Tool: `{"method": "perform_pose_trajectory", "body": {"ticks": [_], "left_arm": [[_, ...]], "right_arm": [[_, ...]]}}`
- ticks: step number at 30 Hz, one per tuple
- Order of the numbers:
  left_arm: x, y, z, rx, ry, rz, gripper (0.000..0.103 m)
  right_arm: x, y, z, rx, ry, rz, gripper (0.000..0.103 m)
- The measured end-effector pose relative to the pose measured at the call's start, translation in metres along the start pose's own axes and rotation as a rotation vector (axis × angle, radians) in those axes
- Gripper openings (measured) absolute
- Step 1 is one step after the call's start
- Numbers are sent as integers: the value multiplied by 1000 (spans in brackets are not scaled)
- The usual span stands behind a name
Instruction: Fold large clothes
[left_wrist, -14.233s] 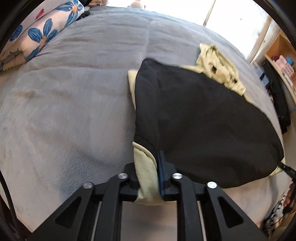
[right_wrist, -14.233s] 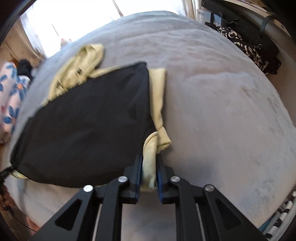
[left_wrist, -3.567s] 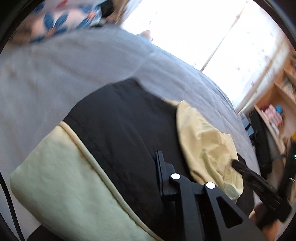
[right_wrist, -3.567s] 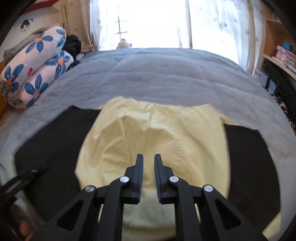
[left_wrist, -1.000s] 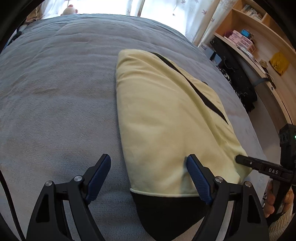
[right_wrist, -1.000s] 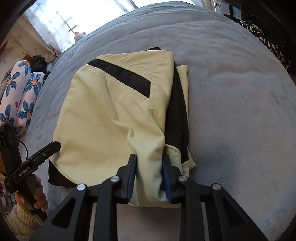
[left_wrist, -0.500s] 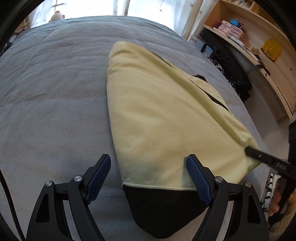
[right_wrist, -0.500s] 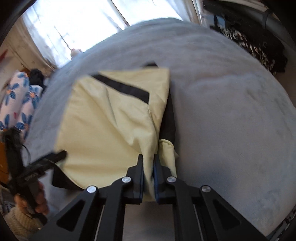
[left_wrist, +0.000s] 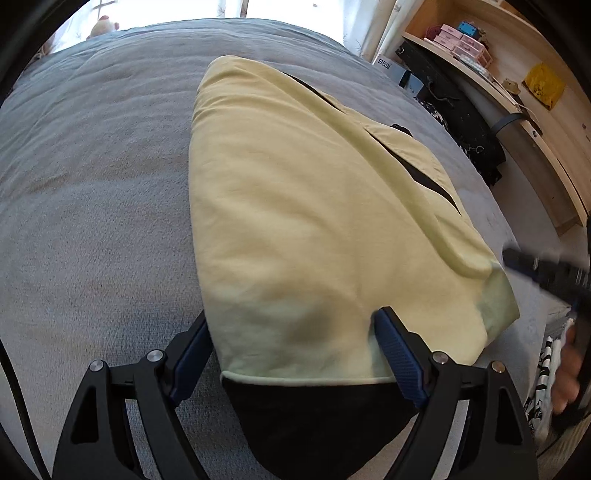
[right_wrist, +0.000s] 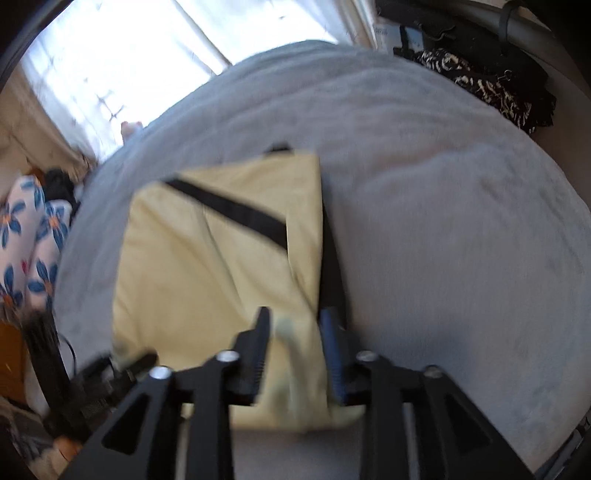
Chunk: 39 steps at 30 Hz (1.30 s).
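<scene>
A folded garment (left_wrist: 314, 221), pale yellow with black panels, lies on the grey bed (left_wrist: 92, 206). My left gripper (left_wrist: 291, 328) is open wide, its blue pads (left_wrist: 397, 347) on either side of the garment's near end, where a black layer pokes out below the yellow. My right gripper (right_wrist: 295, 317) is at the garment's (right_wrist: 207, 266) near right corner. Its jaws are opening, with a loose yellow fold still between them. This view is blurred. The right gripper (left_wrist: 546, 273) also shows as a dark blur at the left wrist view's right edge.
Flower-print pillows (right_wrist: 26, 251) lie at the bed's far left. Dark patterned clothes (right_wrist: 491, 88) and a wooden shelf (left_wrist: 517, 92) stand off the bed's right side. A bright window (right_wrist: 129, 55) is behind the bed. A hand (left_wrist: 565, 373) shows at the lower right.
The right jaws, shut on the yellow fold half a second ago, have parted, and that gripper has lifted a little. The left gripper has slid closer, so the garment's end now sits between its fingers.
</scene>
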<state>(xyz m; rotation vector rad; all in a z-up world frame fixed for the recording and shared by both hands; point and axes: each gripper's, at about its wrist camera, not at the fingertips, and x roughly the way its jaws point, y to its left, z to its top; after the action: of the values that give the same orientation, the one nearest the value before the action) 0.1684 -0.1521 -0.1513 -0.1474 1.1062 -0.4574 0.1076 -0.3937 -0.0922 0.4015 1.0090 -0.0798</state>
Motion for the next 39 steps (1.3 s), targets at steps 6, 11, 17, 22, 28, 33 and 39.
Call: {"method": "perform_pose_trajectory", "body": {"ticks": [6, 11, 17, 22, 28, 33, 39], "left_arm": [[-11, 9, 17, -46, 1, -47, 85], [-18, 24, 42, -90, -52, -52, 84], [-4, 29, 68, -97, -57, -18, 84], [12, 30, 71, -91, -29, -6, 83], [25, 37, 68, -138, -7, -46, 83], [11, 37, 64, -117, -20, -8, 83], [-21, 32, 60, -84, -77, 23, 83]], "right_arm": [[35, -11, 54, 96, -8, 39, 42], [77, -8, 86, 95, 37, 15, 42], [107, 3, 92, 21, 77, -56, 5], [94, 1, 102, -9, -49, -159, 0], [139, -5, 93, -53, 48, -241, 0], [109, -6, 99, -1, 45, -184, 3], [52, 8, 90, -18, -9, -112, 3]]}}
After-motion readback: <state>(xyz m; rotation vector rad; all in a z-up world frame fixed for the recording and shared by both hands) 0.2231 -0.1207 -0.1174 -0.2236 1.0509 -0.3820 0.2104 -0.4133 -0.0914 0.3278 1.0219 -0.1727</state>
